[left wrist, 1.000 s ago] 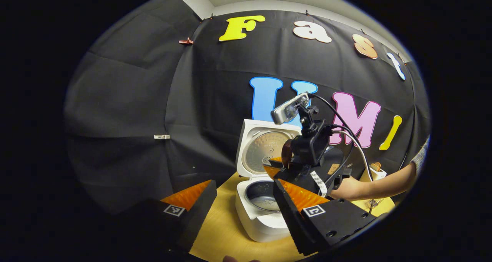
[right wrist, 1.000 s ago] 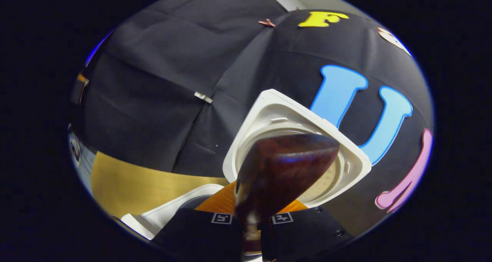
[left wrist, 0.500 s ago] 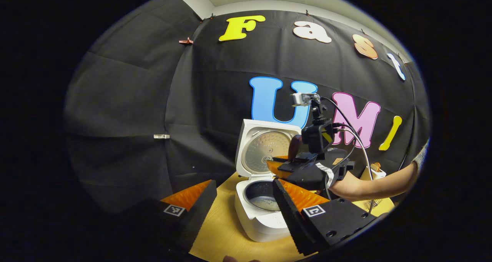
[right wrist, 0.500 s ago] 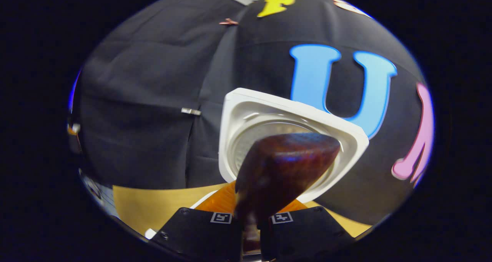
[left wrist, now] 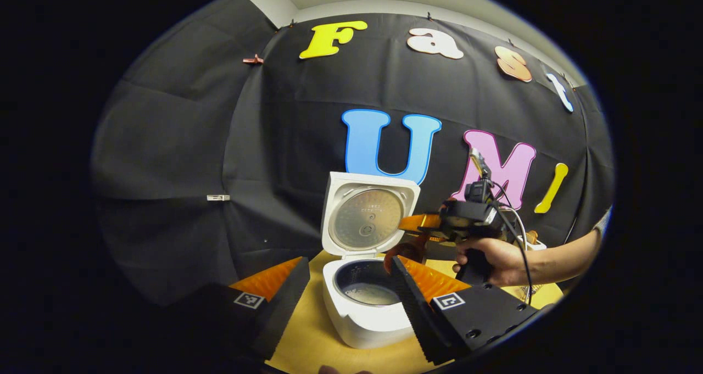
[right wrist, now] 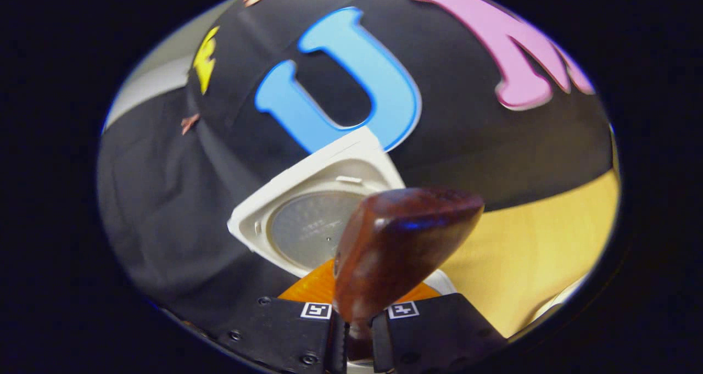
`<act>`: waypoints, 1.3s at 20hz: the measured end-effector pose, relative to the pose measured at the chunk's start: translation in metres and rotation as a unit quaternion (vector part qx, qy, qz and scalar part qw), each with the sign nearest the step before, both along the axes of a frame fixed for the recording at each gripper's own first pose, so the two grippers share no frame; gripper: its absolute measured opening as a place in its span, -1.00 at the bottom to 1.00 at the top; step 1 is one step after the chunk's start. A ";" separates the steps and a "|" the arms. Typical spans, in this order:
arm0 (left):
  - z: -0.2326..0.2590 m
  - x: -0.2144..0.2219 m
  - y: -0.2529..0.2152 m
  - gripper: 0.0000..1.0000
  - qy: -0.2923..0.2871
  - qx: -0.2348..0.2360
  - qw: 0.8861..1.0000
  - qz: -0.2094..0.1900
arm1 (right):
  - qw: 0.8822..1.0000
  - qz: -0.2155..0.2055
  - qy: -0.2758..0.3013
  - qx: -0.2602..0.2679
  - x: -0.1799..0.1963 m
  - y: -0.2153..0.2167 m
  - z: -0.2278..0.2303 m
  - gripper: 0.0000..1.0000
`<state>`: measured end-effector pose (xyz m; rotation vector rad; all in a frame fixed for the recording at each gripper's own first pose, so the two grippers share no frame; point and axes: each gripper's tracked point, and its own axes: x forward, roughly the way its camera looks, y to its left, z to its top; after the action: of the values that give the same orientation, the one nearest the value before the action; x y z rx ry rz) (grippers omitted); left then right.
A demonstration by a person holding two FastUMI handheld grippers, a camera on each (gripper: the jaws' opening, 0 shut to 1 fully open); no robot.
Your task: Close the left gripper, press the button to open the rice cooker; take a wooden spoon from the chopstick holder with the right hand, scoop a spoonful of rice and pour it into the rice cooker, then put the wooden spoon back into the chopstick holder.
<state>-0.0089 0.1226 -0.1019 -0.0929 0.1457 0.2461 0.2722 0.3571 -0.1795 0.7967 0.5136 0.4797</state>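
- The step in hand, as I judge it, is pouring the rice: the right gripper (left wrist: 420,228) is rolled on its side beside the open rice cooker (left wrist: 365,308), with the wooden spoon (right wrist: 398,247) clamped between its 2 fingers at the handle
- To do it well, hold the spoon's bowl (left wrist: 403,251) over the inner pot (left wrist: 368,286) and not over its white rim, and finish the roll slowly so the grains drop inside rather than on the wooden table (left wrist: 313,335)
- Keep the squeeze firm on the thin handle; a loose grip would likely let the spoon twist as it tips
- Stay short of the raised lid (left wrist: 368,220), which stands upright just behind the pot
- In the left gripper view the spoon's bowl hangs at the pot's right edge, partly behind the left gripper's own near finger, so I cannot tell whether rice is left in it
- A pale layer lies at the bottom of the pot, probably rice
- The left gripper (left wrist: 349,291) hangs in front of the cooker with its fingers spread apart, gripping nothing
- The chopstick holder (left wrist: 535,245) sits behind the person's forearm, well to the right of the cooker
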 end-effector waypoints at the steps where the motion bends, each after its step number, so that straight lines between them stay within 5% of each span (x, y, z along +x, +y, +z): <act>1: 0.000 0.002 -0.004 0.91 0.001 0.001 1.000 -0.004 | 0.999 -0.013 0.018 0.035 0.000 -0.010 0.002 -0.55; 7: 0.008 0.022 -0.032 0.91 -0.004 0.003 1.000 -0.028 | 0.990 -0.082 0.044 0.102 0.001 -0.098 0.006 -0.55; 13: 0.010 0.037 -0.073 0.91 -0.001 0.009 0.998 -0.061 | 0.979 -0.167 0.044 0.111 -0.006 -0.251 -0.007 -0.56; 16: 0.006 0.043 -0.094 0.91 0.001 0.008 0.997 -0.076 | 0.971 -0.216 0.043 0.097 -0.013 -0.322 -0.021 -0.81; 24: 0.006 0.066 -0.137 0.91 0.009 0.011 0.995 -0.103 | 0.953 -0.299 0.049 -0.020 -0.059 -0.505 -0.072 -0.81; 25: 0.004 0.068 -0.141 0.91 0.011 0.013 0.994 -0.104 | 0.950 -0.305 0.053 -0.032 -0.065 -0.526 -0.079 -0.56; 26: 0.005 0.070 -0.144 0.91 0.013 0.014 0.994 -0.106 | 0.948 -0.310 0.056 -0.046 -0.069 -0.540 -0.086 -0.56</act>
<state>0.0611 -0.0219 -0.0974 -0.0463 0.1771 0.0383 0.2029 -0.1831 -0.2660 0.8493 0.3589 -0.1710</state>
